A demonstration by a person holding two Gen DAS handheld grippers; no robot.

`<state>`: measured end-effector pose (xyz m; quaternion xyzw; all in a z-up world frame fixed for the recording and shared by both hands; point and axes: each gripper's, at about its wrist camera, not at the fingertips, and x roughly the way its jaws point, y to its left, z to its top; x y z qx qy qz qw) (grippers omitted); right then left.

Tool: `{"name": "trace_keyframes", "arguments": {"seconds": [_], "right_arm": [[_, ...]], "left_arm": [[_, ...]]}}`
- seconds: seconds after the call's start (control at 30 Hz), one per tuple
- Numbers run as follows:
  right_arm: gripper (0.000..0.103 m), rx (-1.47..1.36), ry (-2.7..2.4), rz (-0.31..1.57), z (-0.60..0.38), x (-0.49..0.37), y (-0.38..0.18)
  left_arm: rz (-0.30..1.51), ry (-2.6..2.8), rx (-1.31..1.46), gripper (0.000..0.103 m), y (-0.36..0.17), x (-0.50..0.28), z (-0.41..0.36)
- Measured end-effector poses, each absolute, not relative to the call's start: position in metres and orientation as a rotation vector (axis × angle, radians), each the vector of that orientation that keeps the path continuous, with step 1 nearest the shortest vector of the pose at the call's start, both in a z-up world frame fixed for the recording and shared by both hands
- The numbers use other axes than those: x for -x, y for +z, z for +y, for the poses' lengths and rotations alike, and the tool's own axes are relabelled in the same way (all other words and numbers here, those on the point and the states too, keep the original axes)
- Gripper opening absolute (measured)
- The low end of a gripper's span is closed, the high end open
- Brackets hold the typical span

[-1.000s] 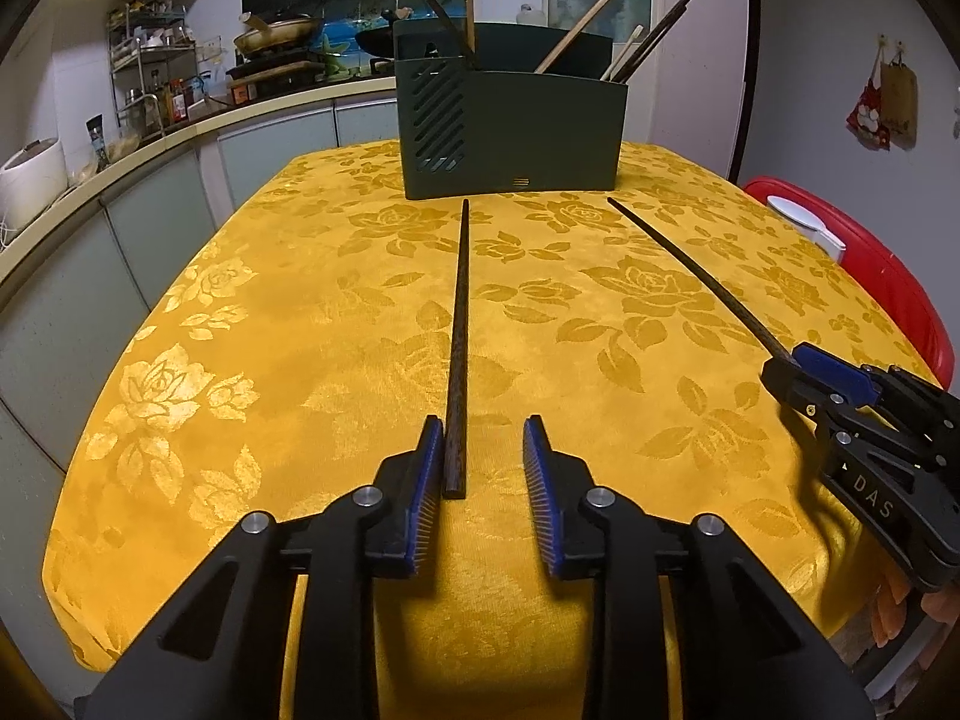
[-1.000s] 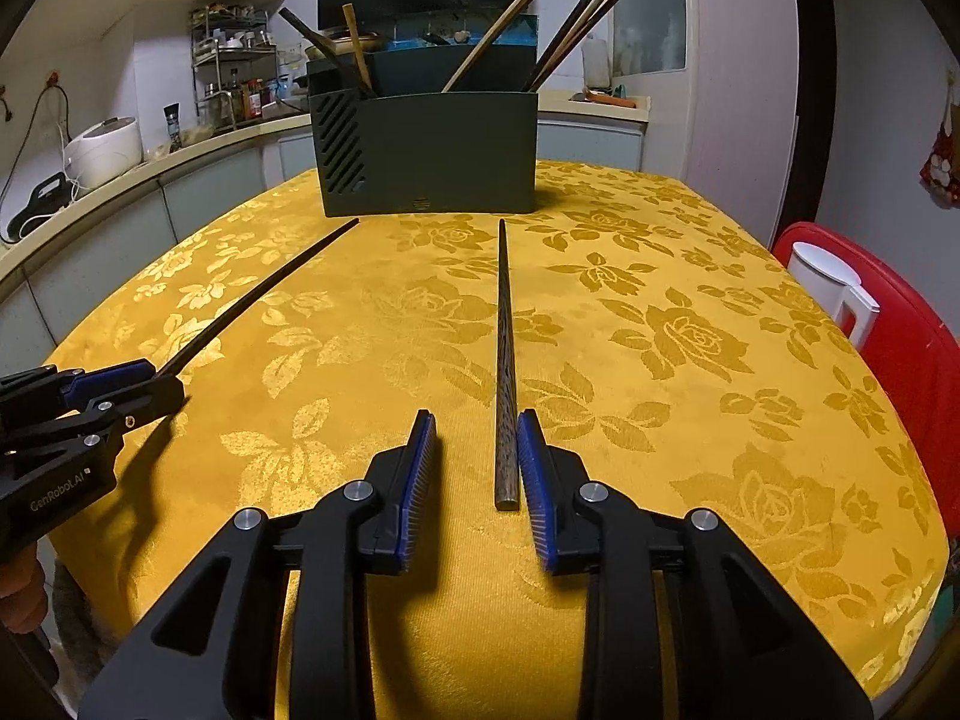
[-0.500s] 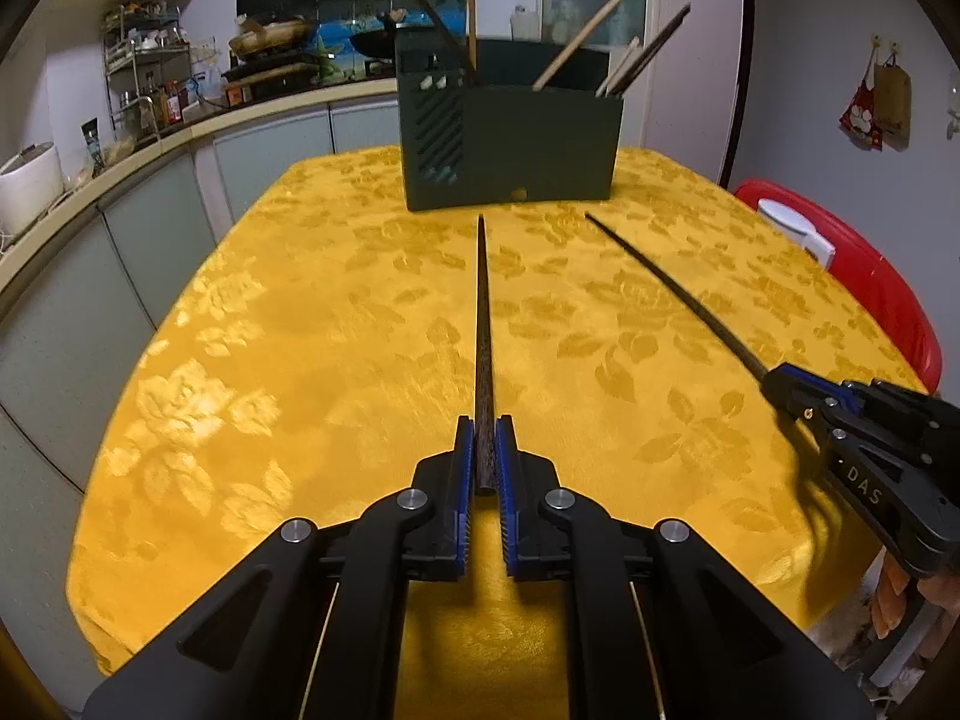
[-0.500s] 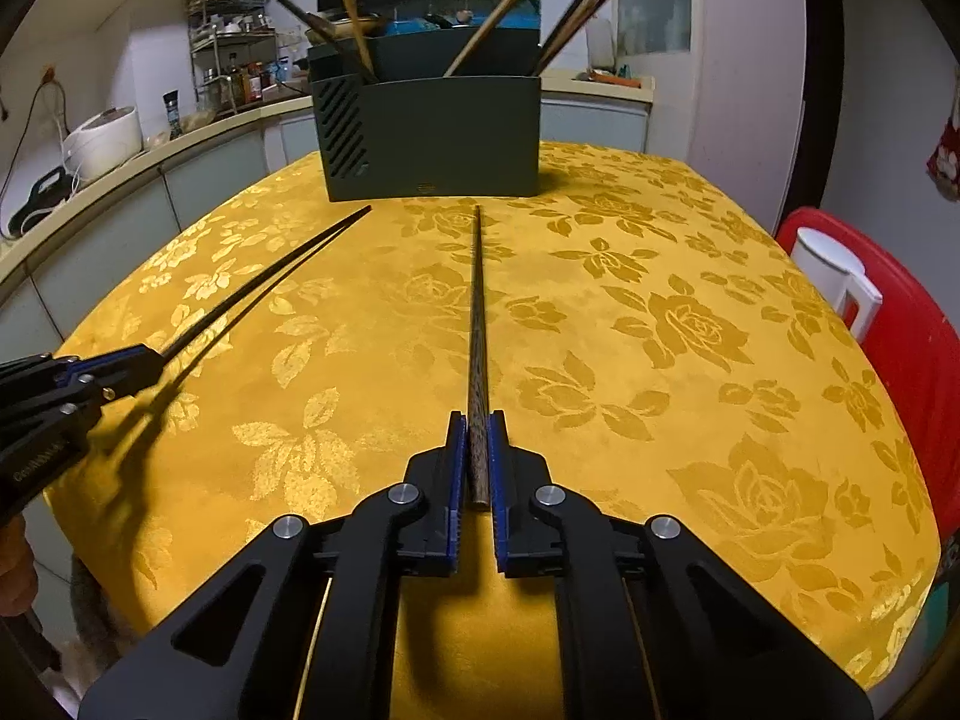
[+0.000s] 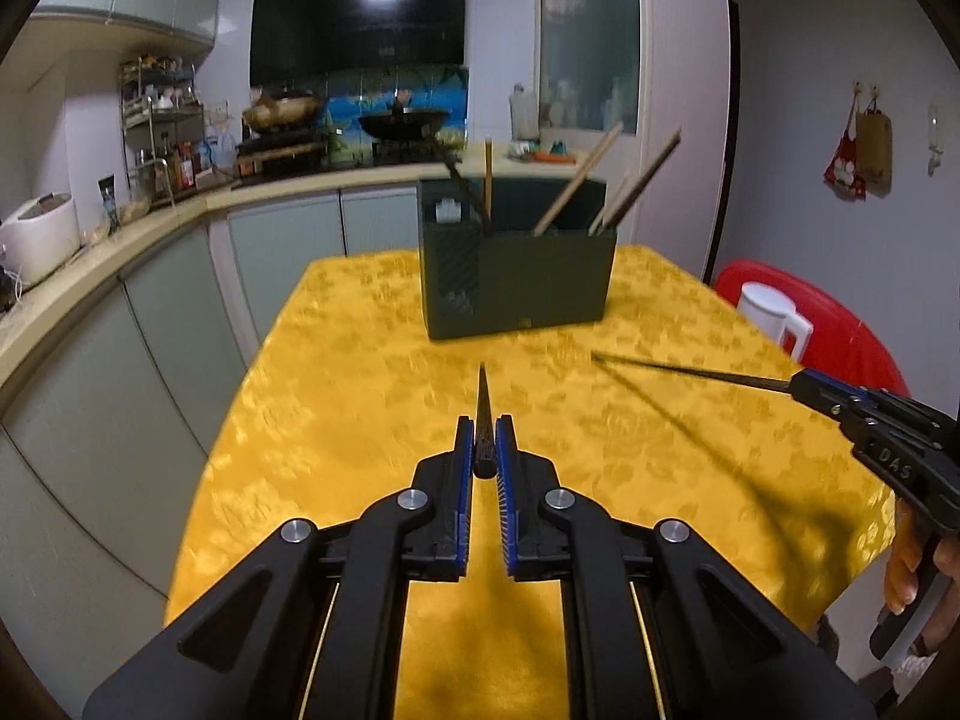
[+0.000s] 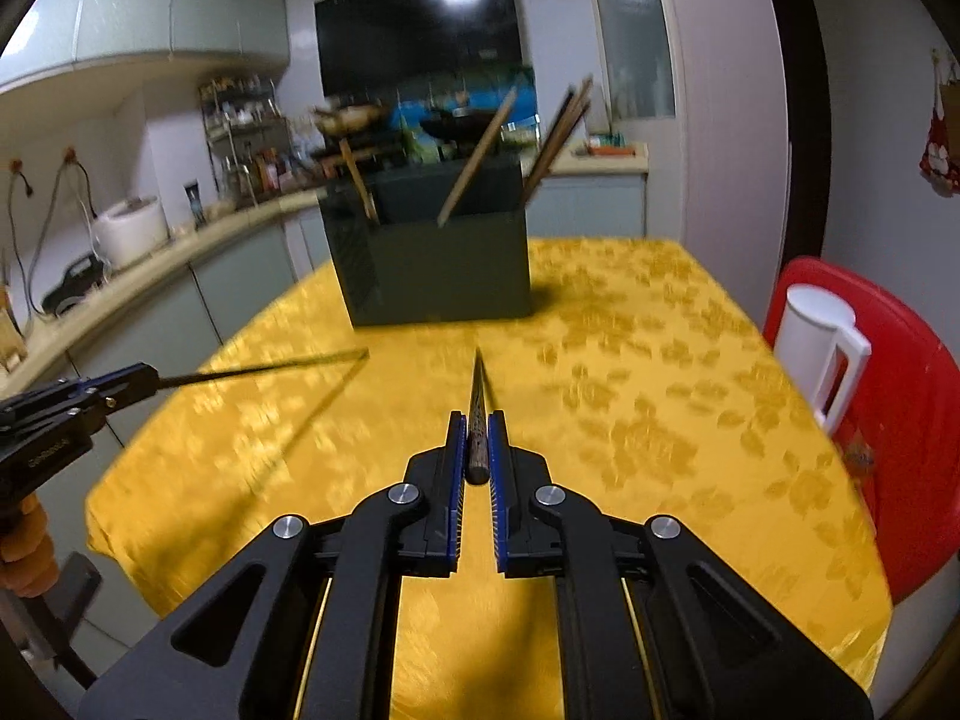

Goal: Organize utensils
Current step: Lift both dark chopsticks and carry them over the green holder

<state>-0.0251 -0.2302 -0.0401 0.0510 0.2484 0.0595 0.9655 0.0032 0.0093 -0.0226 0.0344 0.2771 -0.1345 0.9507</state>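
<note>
Both pairs of jaws are pinching a chopstick apiece. Between the blue pads of the left gripper sits the thick end of a dark chopstick, which points straight ahead and is lifted clear of the tabletop. The right gripper clamps the second chopstick the same way, butt end between its pads, tip forward and raised. Each view catches the other tool off to the side: the right one at the right edge of the left view, the left one at the left edge of the right view, each with its thin stick slanting inward and throwing a shadow on the yellow flowered cloth. Ahead of both tips, near the far edge of the tabletop, stands a dark green utensil holder with several chopsticks leaning out of it. A red chair with a white jug on it stands just beside the right side of the tabletop. Behind runs a kitchen counter
</note>
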Motion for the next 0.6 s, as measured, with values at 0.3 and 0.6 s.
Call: {"name": "trace_keyframes", "arguments": {"seconds": [0.3, 0.6], "right_arm": [[0.008, -0.121, 0.190, 0.402, -0.237, 0.014, 0.011], [0.008, -0.132, 0.218, 0.386, -0.243, -0.025, 0.047]], "left_arm": [[0.492, -0.291, -0.058, 0.007, 0.025, -0.021, 0.011], [0.459, -0.308, -0.073, 0.007, 0.056, -0.046, 0.007]]}}
